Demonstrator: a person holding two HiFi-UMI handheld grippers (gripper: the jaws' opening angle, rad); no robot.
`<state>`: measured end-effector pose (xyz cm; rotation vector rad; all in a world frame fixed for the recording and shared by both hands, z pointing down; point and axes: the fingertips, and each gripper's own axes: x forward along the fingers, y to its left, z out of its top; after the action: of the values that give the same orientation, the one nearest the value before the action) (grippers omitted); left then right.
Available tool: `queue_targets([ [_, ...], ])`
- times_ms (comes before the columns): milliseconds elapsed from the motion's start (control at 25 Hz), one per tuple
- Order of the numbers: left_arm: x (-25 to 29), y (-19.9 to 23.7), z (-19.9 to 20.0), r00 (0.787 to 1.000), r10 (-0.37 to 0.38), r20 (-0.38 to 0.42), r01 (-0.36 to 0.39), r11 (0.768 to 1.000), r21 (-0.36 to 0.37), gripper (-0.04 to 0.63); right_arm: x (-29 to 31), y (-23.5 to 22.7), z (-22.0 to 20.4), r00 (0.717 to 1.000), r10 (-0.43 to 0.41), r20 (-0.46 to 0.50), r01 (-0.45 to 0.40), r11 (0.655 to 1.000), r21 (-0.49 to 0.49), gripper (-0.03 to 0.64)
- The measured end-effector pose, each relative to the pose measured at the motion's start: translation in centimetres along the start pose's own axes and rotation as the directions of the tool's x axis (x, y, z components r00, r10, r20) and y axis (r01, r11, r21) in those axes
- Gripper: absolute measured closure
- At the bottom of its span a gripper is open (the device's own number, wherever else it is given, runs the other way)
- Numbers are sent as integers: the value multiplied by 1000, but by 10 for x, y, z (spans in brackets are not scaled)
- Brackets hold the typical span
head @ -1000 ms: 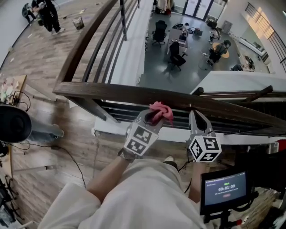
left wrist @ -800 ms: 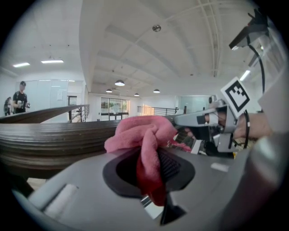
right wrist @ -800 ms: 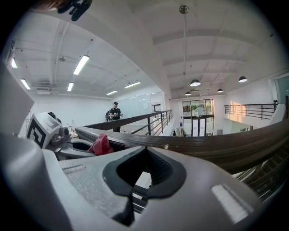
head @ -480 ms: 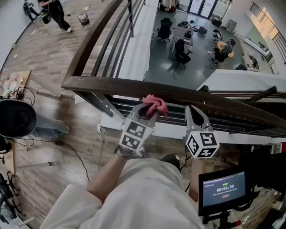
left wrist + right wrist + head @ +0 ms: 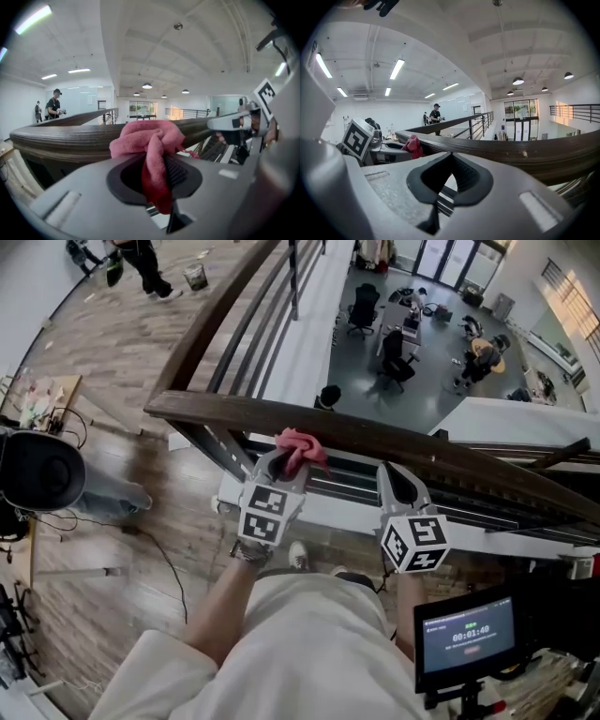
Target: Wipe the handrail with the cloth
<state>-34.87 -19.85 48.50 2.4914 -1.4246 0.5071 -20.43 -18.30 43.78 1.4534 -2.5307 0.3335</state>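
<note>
Pressing the pink cloth (image 5: 302,446) against the wooden handrail (image 5: 441,457), my left gripper (image 5: 281,463) has its jaws clamped on it. My right gripper (image 5: 397,476) hovers near the rail, jaws together on nothing.

Pink cloth (image 5: 300,444); dk-brown handrail (image 5: 216,412).

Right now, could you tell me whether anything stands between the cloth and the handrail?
Nothing visible does. The pink cloth, clamped in the left tongs, sits at the near edge of the wooden handrail, seemingly touching it; nothing lies between them.
</note>
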Motion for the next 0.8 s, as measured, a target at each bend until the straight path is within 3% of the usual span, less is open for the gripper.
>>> queue_targets([
  [480,6,-3,-2,976,203,-81,-209,975,-72,503,-34,-31,1,1000,17,5,-17,1000,5,614],
  [640,14,-21,1,974,210,-90,-216,975,-60,503,-40,-42,-1,1000,26,10,-26,1000,9,614],
  [800,27,-50,7,980,172,-96,-177,983,-50,503,-47,-47,-1,997,74,8,-74,997,-16,614],
])
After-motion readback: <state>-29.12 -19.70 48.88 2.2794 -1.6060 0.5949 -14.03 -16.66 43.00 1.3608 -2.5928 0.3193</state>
